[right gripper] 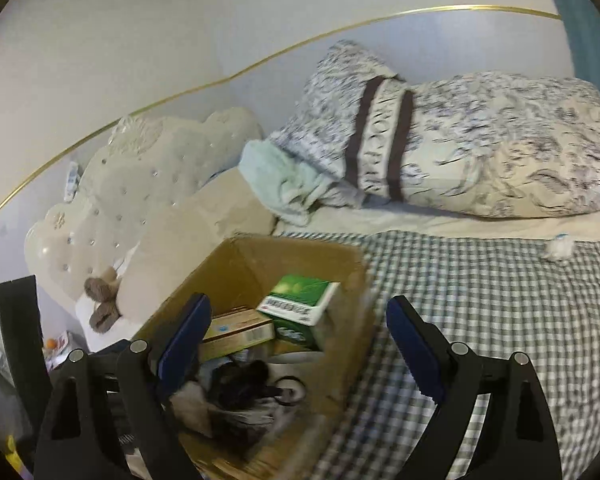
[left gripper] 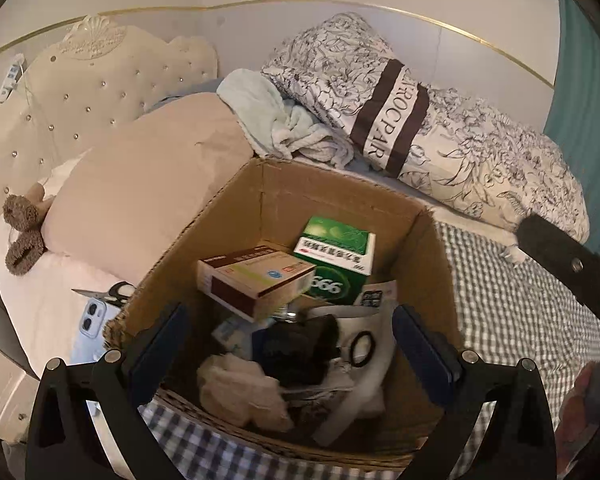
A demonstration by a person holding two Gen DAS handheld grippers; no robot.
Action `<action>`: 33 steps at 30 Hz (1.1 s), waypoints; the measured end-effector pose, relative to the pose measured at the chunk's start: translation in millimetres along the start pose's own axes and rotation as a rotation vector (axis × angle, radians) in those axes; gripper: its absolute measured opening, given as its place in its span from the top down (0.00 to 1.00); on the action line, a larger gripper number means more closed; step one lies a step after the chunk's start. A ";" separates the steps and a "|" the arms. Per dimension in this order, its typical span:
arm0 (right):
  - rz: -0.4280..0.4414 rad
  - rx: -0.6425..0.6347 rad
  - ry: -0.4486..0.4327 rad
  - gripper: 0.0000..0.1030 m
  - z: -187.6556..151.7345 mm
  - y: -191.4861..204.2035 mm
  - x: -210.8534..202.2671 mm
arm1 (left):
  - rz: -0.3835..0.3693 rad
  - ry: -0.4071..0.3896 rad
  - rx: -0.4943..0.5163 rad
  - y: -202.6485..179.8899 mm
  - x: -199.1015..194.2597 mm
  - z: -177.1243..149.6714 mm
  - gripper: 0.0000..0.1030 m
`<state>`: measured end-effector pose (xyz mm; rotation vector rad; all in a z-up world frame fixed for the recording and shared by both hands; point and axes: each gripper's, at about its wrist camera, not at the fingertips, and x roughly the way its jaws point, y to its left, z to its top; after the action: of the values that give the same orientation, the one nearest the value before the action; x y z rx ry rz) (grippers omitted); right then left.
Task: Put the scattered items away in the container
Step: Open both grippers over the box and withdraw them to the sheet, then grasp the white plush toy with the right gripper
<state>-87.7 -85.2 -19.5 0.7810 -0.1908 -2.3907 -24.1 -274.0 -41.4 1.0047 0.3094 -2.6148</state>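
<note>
An open cardboard box (left gripper: pixel 432 248) stands on the checked bedspread. In it lie a green medicine box (left gripper: pixel 334 256), a brown and white medicine box (left gripper: pixel 256 276), black cloth (left gripper: pixel 300 348), a beige fluffy item (left gripper: pixel 244 392) and a black hair tie (left gripper: pixel 362 348). My left gripper (left gripper: pixel 290 344) is open and empty above the box's near side. My right gripper (right gripper: pixel 296 340) is open and empty above the box's (right gripper: pixel 240 264) right wall. Outside the box to its left lie scissors (left gripper: pixel 110 294) and a light blue phone (left gripper: pixel 90 320).
A beige pillow (left gripper: pixel 148 200), a pale green towel (left gripper: pixel 276 120) and a floral duvet (left gripper: pixel 440 120) lie behind the box. A brown plush item (left gripper: pixel 22 236) sits by the tufted headboard (left gripper: pixel 80 88). The other gripper's black body (left gripper: pixel 568 272) shows at the right. Checked bedspread (right gripper: pixel 500 320) extends right.
</note>
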 end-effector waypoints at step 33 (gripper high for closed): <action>-0.506 0.294 -0.022 0.13 15.1 -298.0 16.9 | -0.219 0.101 0.271 -256.4 145.4 3.2 0.00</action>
<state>-258.5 143.6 -107.8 1.0364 -0.4014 -2.8889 -223.0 -69.7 -116.0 1.2587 0.0935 -2.8646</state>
